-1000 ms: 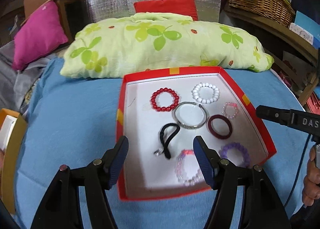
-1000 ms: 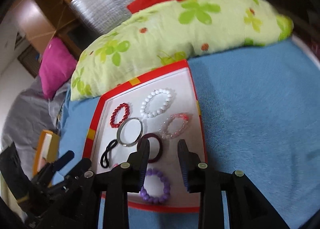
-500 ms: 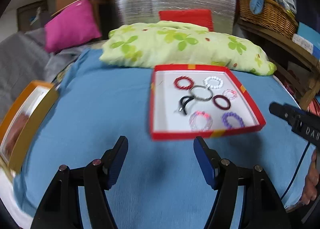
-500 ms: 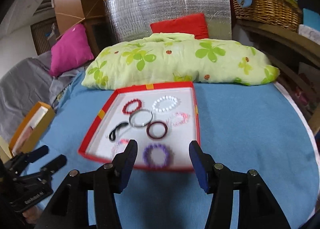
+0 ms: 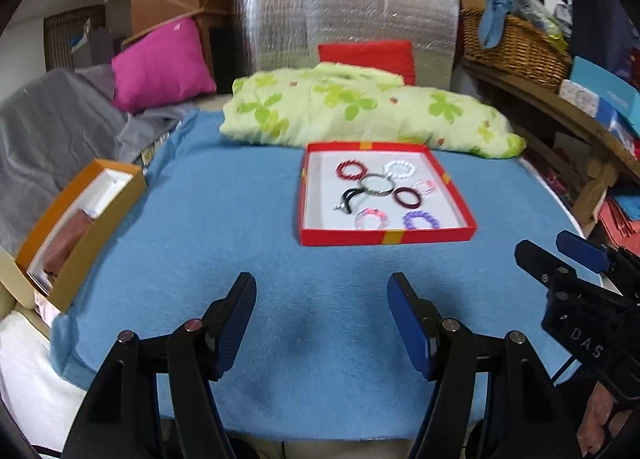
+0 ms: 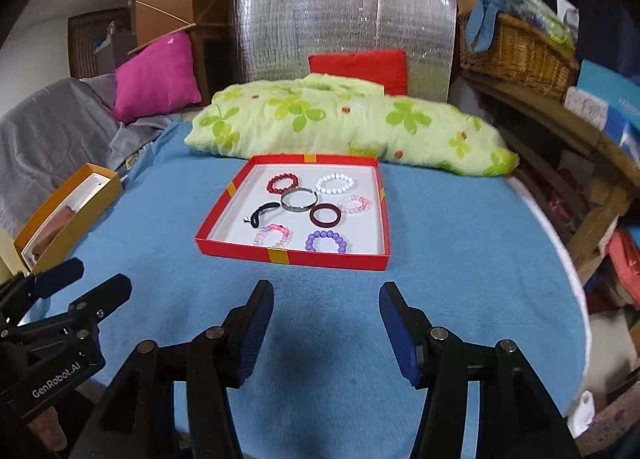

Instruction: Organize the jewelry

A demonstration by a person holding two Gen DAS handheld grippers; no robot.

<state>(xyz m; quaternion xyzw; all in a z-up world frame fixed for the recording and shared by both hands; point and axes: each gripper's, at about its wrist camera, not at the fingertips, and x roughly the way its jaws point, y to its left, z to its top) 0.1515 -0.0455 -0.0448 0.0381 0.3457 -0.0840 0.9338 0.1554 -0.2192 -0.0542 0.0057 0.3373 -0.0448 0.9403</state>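
Observation:
A red tray [image 5: 384, 238] [image 6: 292, 255] with a white floor sits on the blue cloth. In it lie several bracelets: a red beaded one [image 6: 283, 183], a white beaded one [image 6: 335, 183], a silver bangle [image 6: 299, 200], a dark maroon ring [image 6: 325, 215], a purple beaded one [image 6: 326, 241], two pink ones and a black band [image 6: 262, 212]. My left gripper [image 5: 322, 325] is open and empty, well in front of the tray. My right gripper [image 6: 326, 333] is open and empty, also in front of the tray.
An orange box [image 5: 76, 219] [image 6: 60, 215] stands at the table's left edge. A green flowered pillow [image 5: 368, 107] lies behind the tray. A wicker basket [image 5: 516, 43] sits on a shelf at the right. The blue cloth [image 5: 224, 219] covers the table.
Both grippers have pulled back from over the tray to the near edge of the table. The right gripper's jaws have opened wider. The bracelets have not moved.

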